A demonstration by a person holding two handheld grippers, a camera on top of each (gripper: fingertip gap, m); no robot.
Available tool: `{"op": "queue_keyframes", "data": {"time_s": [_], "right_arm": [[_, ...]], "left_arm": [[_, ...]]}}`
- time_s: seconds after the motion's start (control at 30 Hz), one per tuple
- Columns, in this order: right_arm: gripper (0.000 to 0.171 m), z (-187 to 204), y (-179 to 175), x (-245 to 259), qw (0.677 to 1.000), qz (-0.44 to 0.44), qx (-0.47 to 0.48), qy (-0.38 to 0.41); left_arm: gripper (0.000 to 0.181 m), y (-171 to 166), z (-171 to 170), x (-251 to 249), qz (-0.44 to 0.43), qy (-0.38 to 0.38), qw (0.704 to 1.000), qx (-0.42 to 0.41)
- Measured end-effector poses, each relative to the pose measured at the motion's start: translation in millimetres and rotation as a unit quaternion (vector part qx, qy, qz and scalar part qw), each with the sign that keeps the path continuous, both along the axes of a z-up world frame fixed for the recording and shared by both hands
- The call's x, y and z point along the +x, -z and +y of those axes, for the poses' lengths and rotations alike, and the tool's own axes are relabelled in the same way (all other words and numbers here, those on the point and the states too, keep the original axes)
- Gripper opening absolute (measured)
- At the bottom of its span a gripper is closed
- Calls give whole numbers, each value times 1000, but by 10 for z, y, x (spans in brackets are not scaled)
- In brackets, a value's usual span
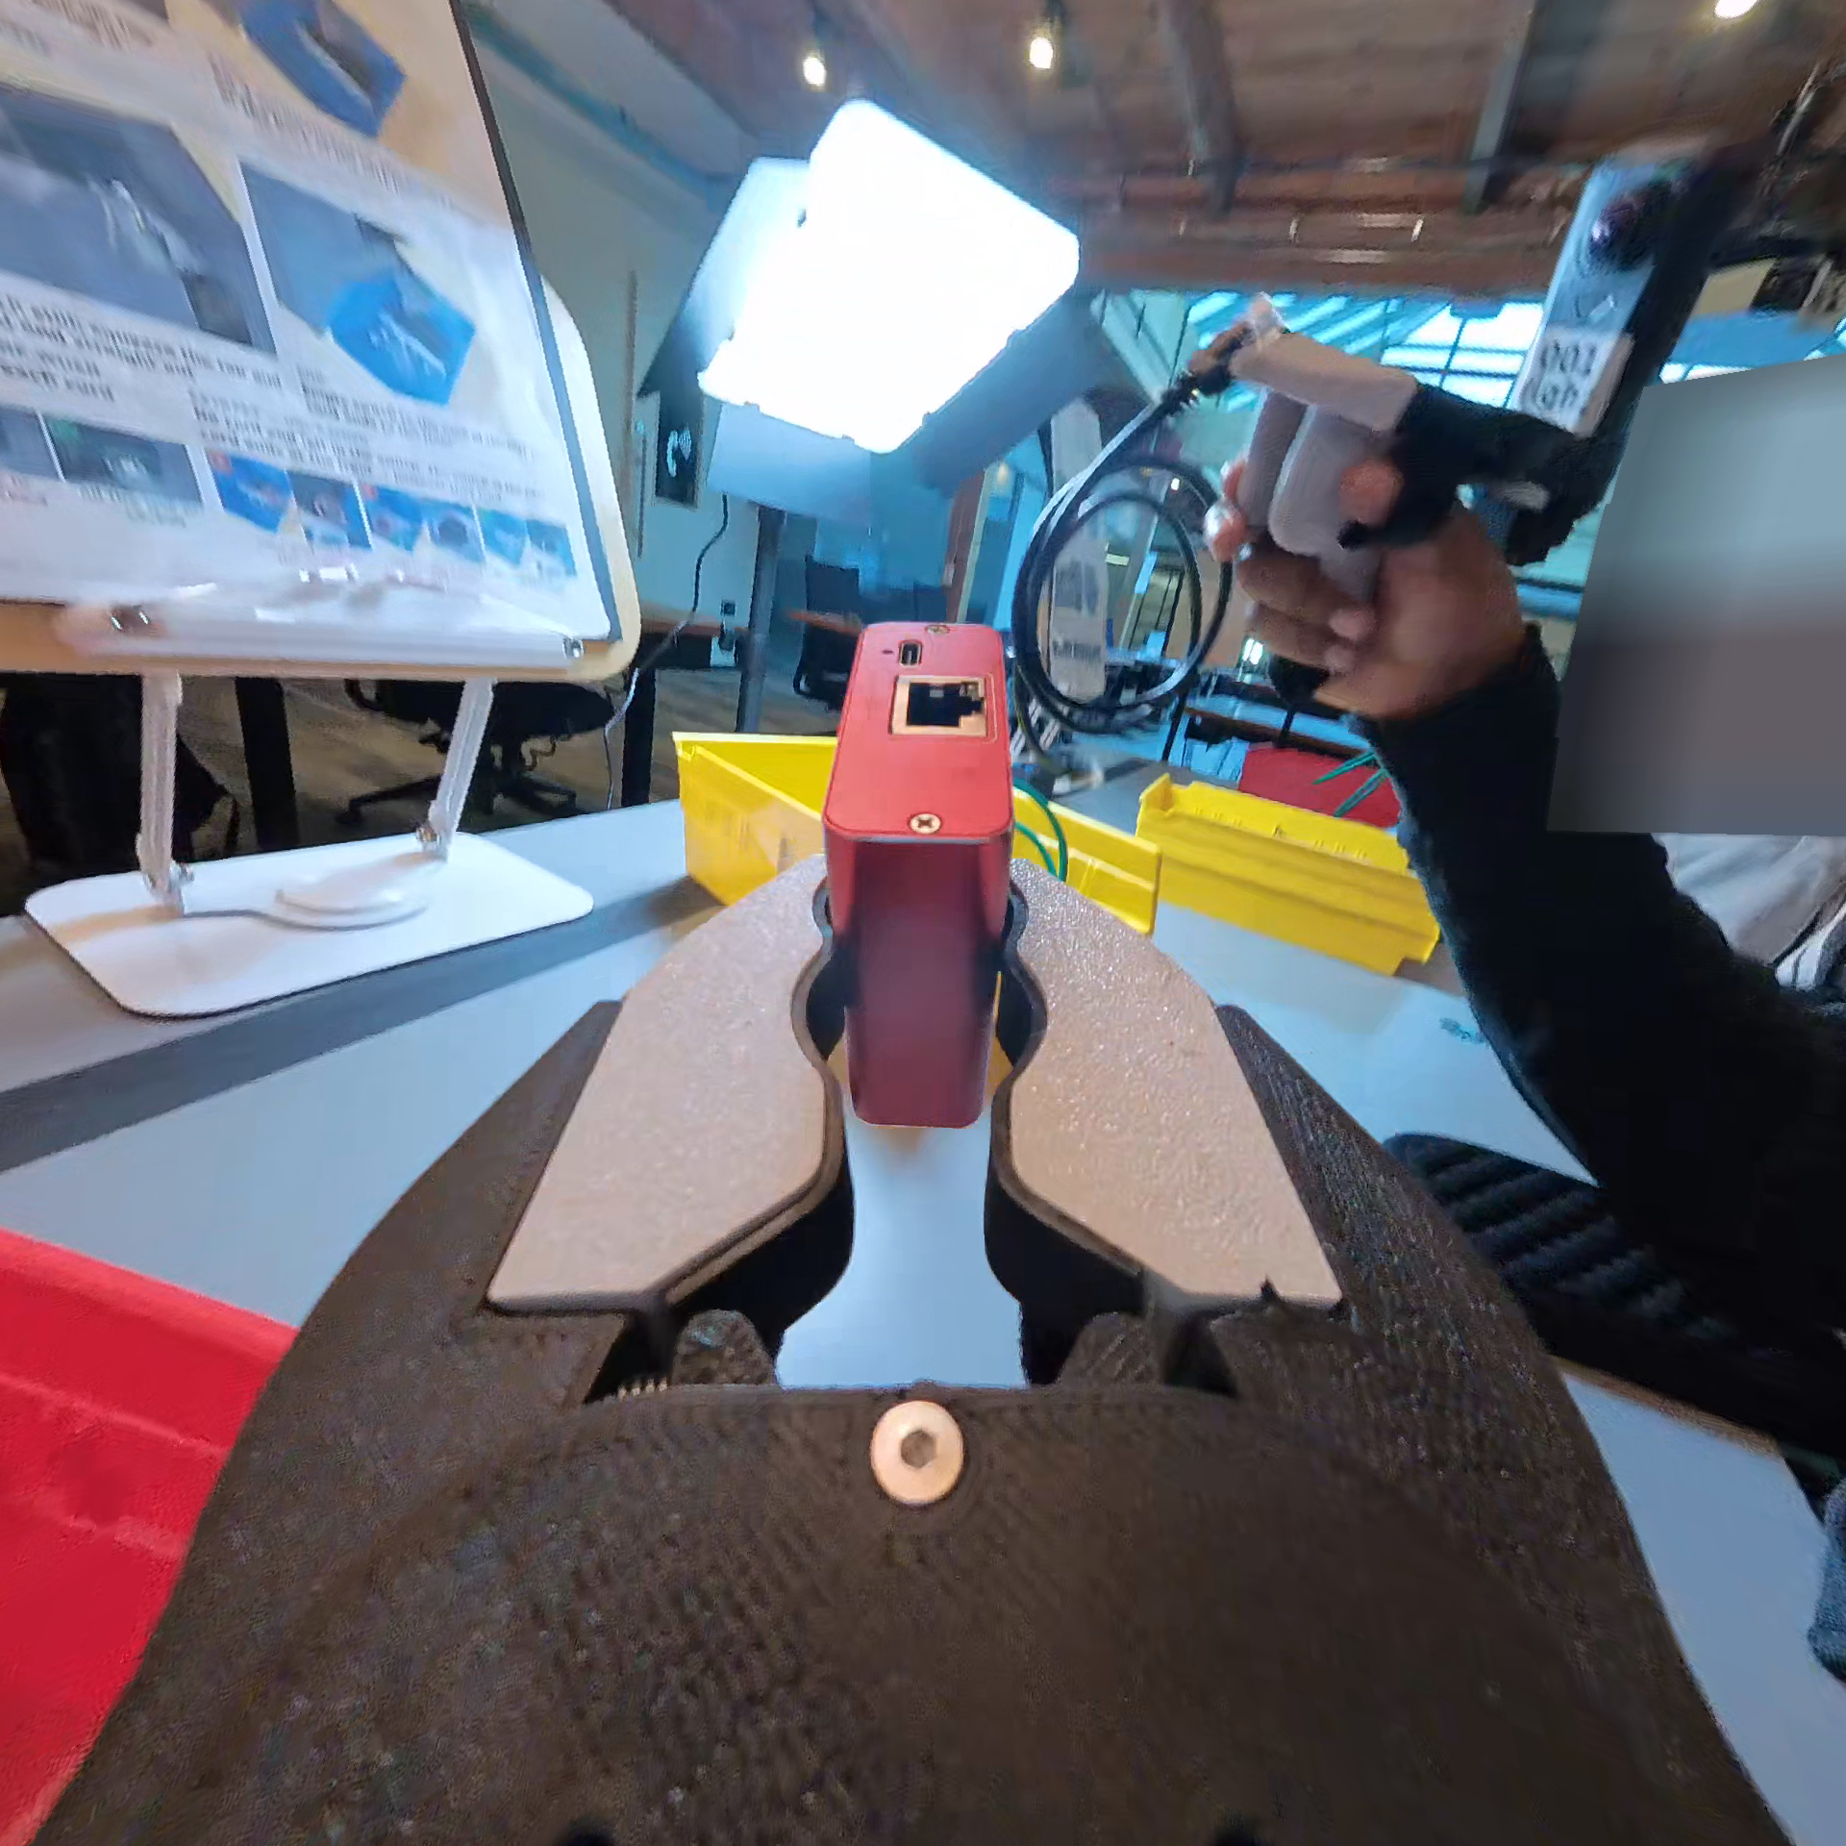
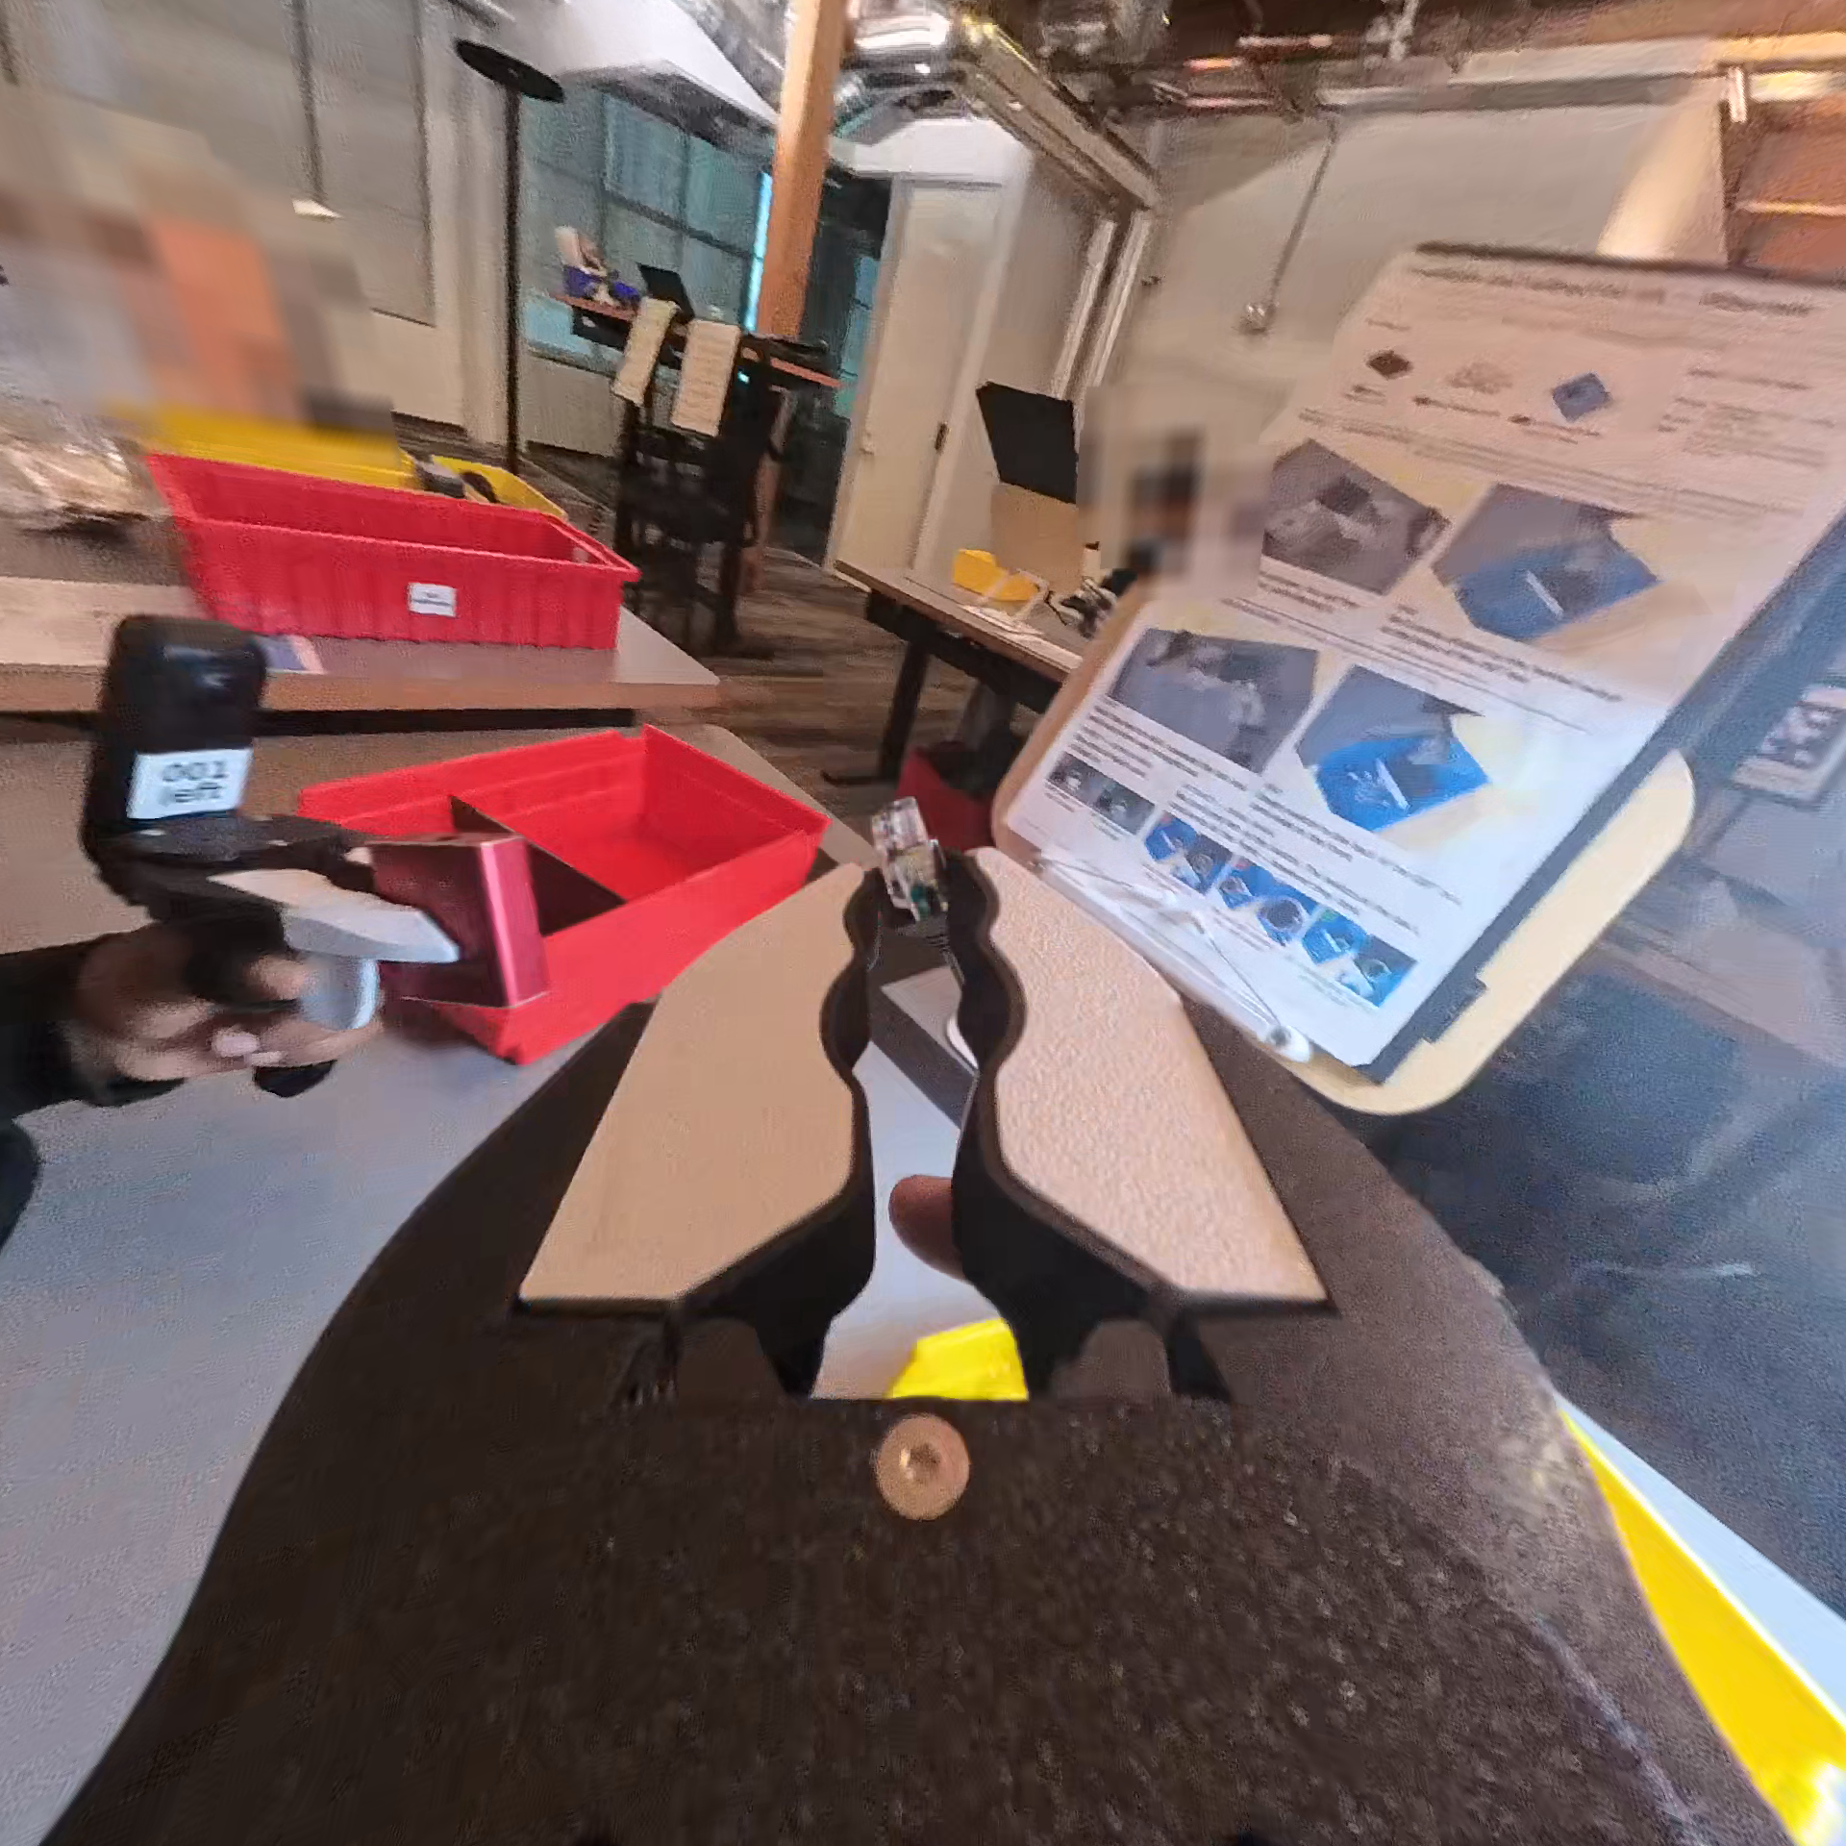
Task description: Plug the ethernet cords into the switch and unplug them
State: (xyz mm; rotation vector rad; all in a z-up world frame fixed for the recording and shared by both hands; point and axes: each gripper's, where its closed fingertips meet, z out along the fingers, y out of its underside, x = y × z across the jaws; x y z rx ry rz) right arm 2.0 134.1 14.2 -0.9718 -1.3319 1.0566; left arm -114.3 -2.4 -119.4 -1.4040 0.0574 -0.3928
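Observation:
My left gripper (image 1: 917,949) is shut on a small red switch box (image 1: 914,879), held above the table with its empty ethernet port (image 1: 941,704) facing away from me. My right gripper (image 2: 914,899) is shut on the clear plug of a black ethernet cord (image 2: 907,864), held up in the air. In the left wrist view the right gripper (image 1: 1249,345) is up at the right with the coiled black cord (image 1: 1109,589) hanging below it, apart from the switch. In the right wrist view the left gripper (image 2: 440,929) holds the red switch (image 2: 469,919) at the left.
Yellow bins (image 1: 1279,869) stand behind the switch on the grey table (image 1: 300,1149). An instruction sheet on a white stand (image 1: 280,330) is at the left. A red bin (image 2: 649,859) sits on the table, a larger red bin (image 2: 380,559) on a far table. Tip to tip, the grippers are about 25 cm apart.

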Motion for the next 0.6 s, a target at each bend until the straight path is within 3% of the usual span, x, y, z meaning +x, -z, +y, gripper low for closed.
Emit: {"op": "queue_keyframes", "data": {"time_s": [0.07, 0.2, 0.27, 0.43, 0.6], "right_arm": [[13, 382, 207, -49, 999, -18, -22, 45], [13, 1065, 1211, -218, 974, -165, -113, 107], [14, 1356, 1519, -247, 961, -174, -155, 148], [21, 1915, 1536, 66, 931, -143, -142, 304], [26, 1886, 1182, 225, 942, -73, -156, 289]], "left_arm": [[27, 114, 58, 53, 10, 5, 1000, -20], [27, 274, 132, 167, 28, 19, 998, -49], [27, 348, 160, 200, 33, 22, 997, -63], [26, 515, 219, 202, 39, 18, 994, -101], [26, 597, 249, 202, 34, 18, 992, -117]]}}
